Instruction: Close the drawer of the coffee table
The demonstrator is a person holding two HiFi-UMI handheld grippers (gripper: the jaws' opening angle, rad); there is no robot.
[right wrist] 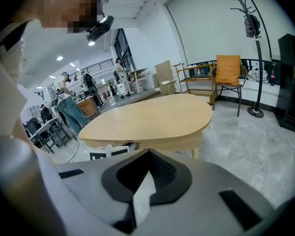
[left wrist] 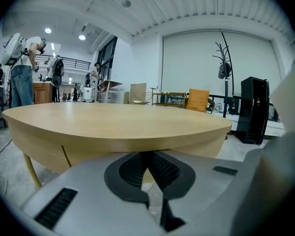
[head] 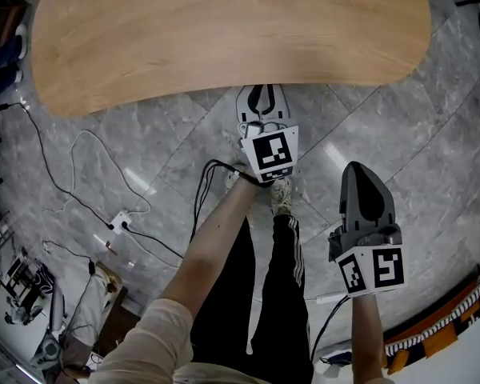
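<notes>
The right gripper [head: 358, 171] hangs at the lower right of the head view, over grey tiled floor [head: 400, 110] and well short of the table. Its jaws meet at the tips with nothing between them. The left gripper [head: 262, 97], at frame centre, is plainly the nearer one. Its jaws are also pressed together and empty, and their tips sit just at the near edge of the coffee table [head: 224, 38].

The table's long axis runs left to right across the top of the frame, so the left gripper points across that axis, toward the upper edge of the picture. In the left gripper view the table's side band [left wrist: 88, 146] lies straight ahead of the jaws, just under the top. A thin slanted seam [left wrist: 65, 156] in the band may mark the drawer's edge. No drawer juts out from under the top in the head view, so it looks pushed in or nearly so. Any remaining push would probably go straight ahead, away from the person.

The only printing is the black-and-white square marker on each cube [head: 270, 154]. No brand or readable writing shows.
</notes>
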